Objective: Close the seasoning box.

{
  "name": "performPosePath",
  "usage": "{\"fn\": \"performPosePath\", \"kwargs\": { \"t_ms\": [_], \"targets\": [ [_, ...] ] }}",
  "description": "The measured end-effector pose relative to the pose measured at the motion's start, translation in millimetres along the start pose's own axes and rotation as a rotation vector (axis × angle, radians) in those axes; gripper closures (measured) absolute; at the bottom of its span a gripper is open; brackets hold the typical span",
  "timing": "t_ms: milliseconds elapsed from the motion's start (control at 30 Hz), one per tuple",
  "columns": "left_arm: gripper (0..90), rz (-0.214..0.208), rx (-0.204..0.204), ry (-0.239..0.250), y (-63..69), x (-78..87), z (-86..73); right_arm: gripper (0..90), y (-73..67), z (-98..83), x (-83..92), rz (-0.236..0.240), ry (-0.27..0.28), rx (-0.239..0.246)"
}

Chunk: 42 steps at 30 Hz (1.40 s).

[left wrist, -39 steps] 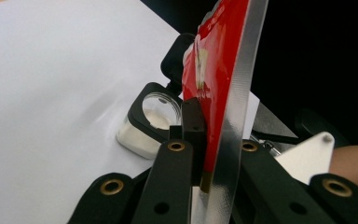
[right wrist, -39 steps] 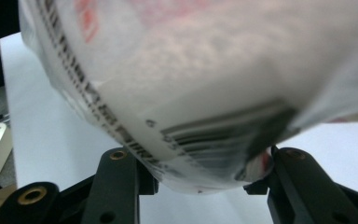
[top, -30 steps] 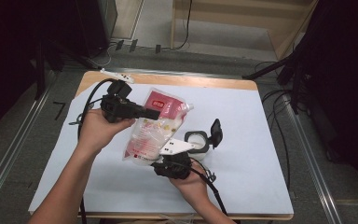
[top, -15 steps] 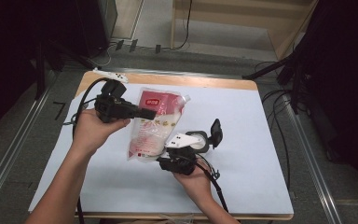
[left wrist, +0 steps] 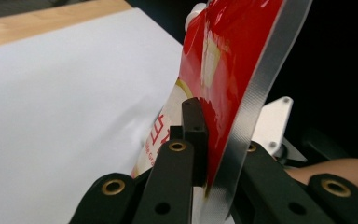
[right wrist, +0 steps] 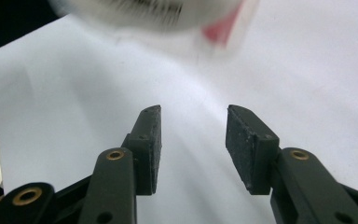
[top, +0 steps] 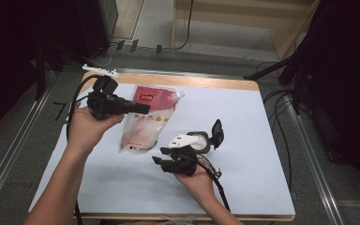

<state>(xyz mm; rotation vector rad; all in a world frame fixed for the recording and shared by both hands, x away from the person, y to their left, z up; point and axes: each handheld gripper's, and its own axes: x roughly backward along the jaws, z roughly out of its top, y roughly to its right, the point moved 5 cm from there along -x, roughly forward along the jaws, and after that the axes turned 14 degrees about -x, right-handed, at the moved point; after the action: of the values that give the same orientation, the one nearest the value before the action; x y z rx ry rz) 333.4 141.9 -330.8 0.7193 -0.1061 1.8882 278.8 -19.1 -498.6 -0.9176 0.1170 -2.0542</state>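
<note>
A glossy red-and-white spouted pouch is held above the far left of the white-covered worktop, its clear ribbed seam pinched flat by the closed jaws of the left gripper. Nearer, the right gripper is seen with matte black jaws parted halfway, nothing between them.

Left gripper raised, jaws clamped, right gripper low, jaws parted, empty
</note>
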Motion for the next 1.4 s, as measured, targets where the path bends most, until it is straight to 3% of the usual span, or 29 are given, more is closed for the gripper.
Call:
{"fn": "performPosePath", "kwargs": {
  "t_ms": [267,400,600,733,1000,1133,1267,1333,1400],
  "targets": [
    [90.0,0.078,0.034,-0.014,-25.3,-0.2,-12.6,54.4,0.1,1.2,-0.2,0.019,-0.001,0.006],
    [90.0,0.117,0.025,-0.028,-35.9,-6.1,-16.5,53.2,0.2,1.3,1.4,0.042,-0.003,-0.009],
    [90.0,0.14,0.028,-0.038,-47.5,-16.6,-21.4,53.6,-3.3,1.6,9.4,0.064,0.011,0.012],
    [90.0,0.139,0.036,-0.013,-57.1,-23.9,-24.5,54.6,-2.7,2.5,13.6,0.084,0.023,0.008],
    [90.0,0.168,0.028,-0.033,-71.2,-39.7,-28.3,52.7,-0.9,-0.9,21.0,0.116,-0.009,0.001],
    [90.0,0.176,0.046,-0.023,-78.4,-47.3,-28.9,52.3,-0.9,-5.6,30.2,0.117,-0.02,-0.01],
    [90.0,0.182,0.024,-0.009,-82.4,-54.9,-29.3,52.0,0.4,-9.2,46.1,0.105,-0.006,-0.011],
    [90.0,0.199,-0.006,-0.012,-84.1,-58.4,-32.1,51.7,2.4,-10.6,53.7,0.096,0.001,-0.003],
    [90.0,0.205,-0.006,-0.014,-85.8,-60.2,-34.8,51.7,4.6,-12.3,59.2,0.091,-0.005,-0.01]
  ]
}}
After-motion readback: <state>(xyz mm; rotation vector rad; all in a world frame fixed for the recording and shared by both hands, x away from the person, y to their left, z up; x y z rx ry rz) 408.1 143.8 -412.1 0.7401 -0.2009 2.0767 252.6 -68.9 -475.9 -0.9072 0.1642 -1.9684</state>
